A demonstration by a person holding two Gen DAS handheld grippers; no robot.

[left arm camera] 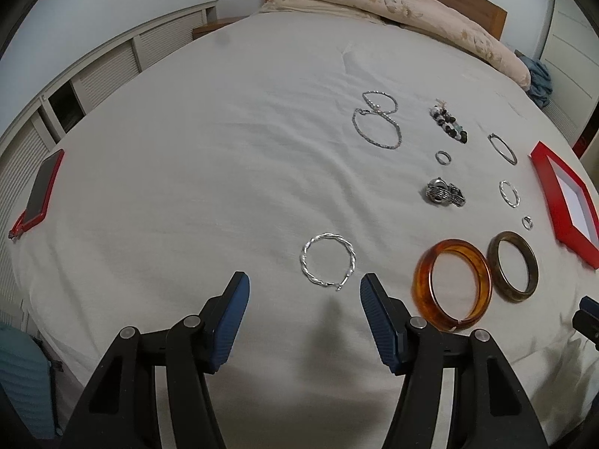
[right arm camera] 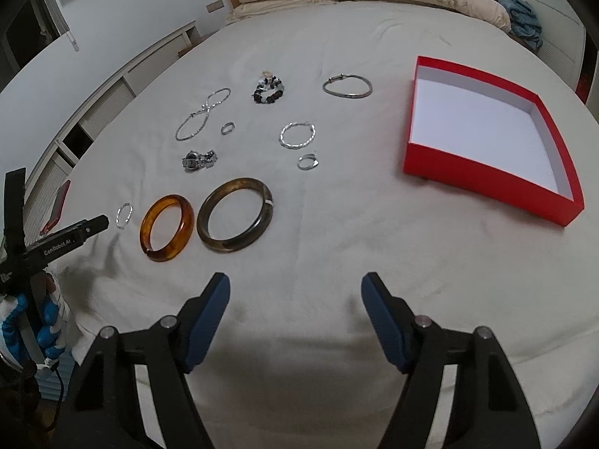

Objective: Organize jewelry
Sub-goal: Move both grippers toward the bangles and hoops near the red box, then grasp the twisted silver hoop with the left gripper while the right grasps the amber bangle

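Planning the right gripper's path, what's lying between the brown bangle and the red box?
Bare sheet only, in the right wrist view: nothing lies between the brown bangle and the red box.

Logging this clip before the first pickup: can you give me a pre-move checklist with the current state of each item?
1. Left claw open and holding nothing: ok.
2. Right claw open and holding nothing: ok.
3. Twisted silver bracelet lies flat on the bed sheet just ahead of the left claw, apart from the other pieces: ok.
4. Red box sits open with its white floor showing and no jewelry inside: ok.
5. Amber bangle and brown bangle lie side by side; whether they touch: cannot tell.
6. Whether the beaded bracelet is tangled: cannot tell, too small.
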